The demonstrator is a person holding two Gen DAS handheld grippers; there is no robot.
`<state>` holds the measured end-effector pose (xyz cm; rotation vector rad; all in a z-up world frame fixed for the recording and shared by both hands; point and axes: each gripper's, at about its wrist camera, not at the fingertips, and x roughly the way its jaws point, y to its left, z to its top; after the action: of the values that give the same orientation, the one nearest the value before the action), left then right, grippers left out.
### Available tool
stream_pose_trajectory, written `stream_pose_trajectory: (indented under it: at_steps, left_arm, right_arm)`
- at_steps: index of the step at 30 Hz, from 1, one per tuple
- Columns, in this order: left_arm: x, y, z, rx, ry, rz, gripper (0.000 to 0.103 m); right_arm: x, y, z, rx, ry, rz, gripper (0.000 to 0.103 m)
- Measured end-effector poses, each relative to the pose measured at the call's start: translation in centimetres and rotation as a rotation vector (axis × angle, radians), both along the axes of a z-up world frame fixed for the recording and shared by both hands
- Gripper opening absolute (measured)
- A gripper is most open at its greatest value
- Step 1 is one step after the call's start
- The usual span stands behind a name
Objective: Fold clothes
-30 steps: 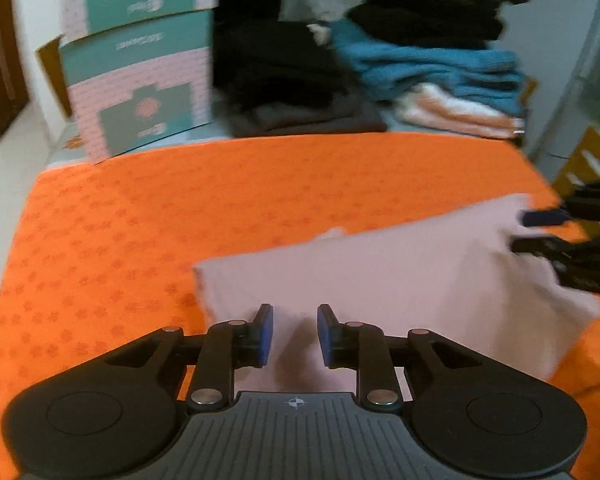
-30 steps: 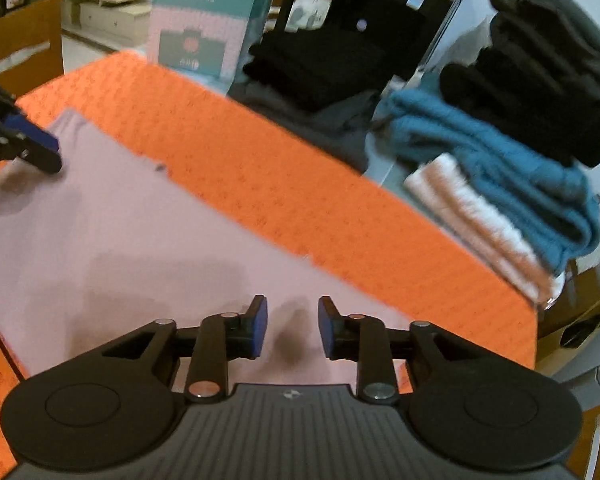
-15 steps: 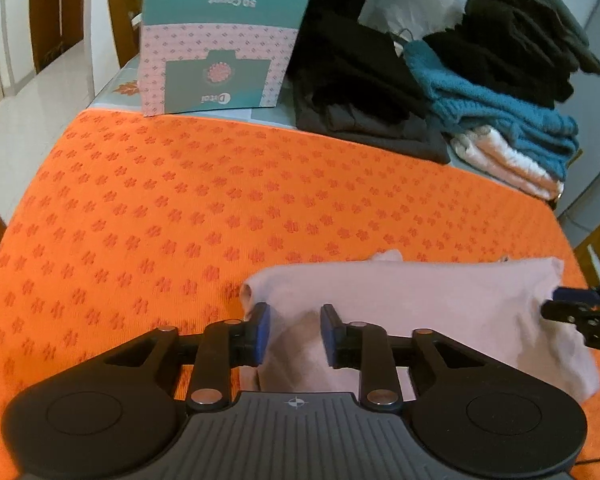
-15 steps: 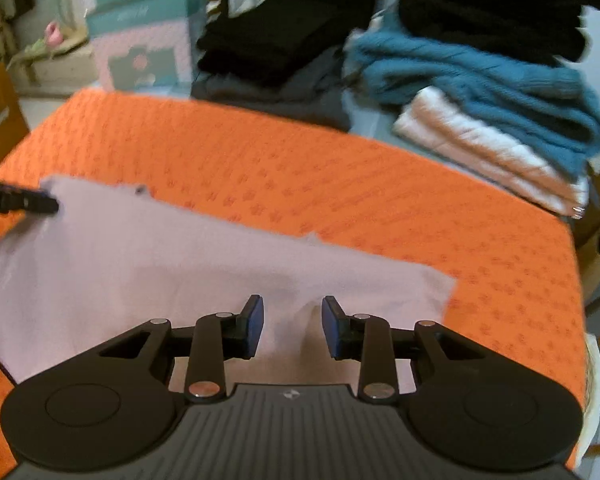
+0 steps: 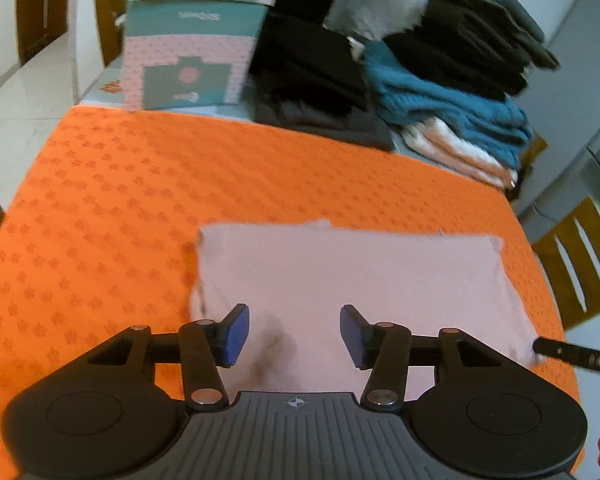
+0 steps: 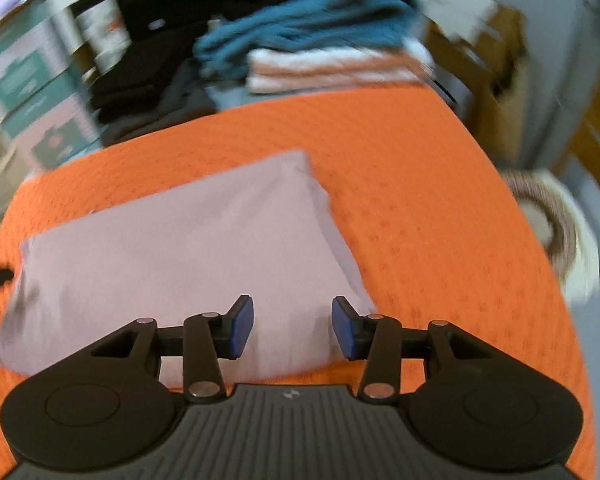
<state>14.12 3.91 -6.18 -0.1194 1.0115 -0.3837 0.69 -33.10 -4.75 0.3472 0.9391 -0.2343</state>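
the left hand-held gripper (image 5: 294,334) and the right hand-held gripper (image 6: 293,328) are held with jaws spread apart, nothing between them. beneath both, a folded pale pink cloth rectangle (image 5: 352,276) is laid flat on the orange patterned counter (image 5: 140,184), well apart from stacked folded clothes (image 5: 452,92) at its far edge.

The folded garment (image 5: 352,276) is lying on the tablecloth (image 5: 140,200); stacked clothes (image 5: 440,92) are sitting behind it; boxes (image 5: 188,48) are standing left of those.
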Motion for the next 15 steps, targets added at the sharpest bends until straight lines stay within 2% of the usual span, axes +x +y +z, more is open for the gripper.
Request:
stream_pose_trajectory:
  at_steps: [3, 15]
  left_arm:
    - [-1.1, -0.2, 0.0, 0.001, 0.009, -0.018, 0.053]
    - [-3.4, 0.4, -1.4, 0.040, 0.015, -0.037, 0.052]
  right_arm:
    - [-1.6, -0.9, -0.8, 0.063, -0.002, -0.097, 0.049]
    - [-4.7, -3.6, -3.5, 0.200, -0.049, -0.330, 0.050]
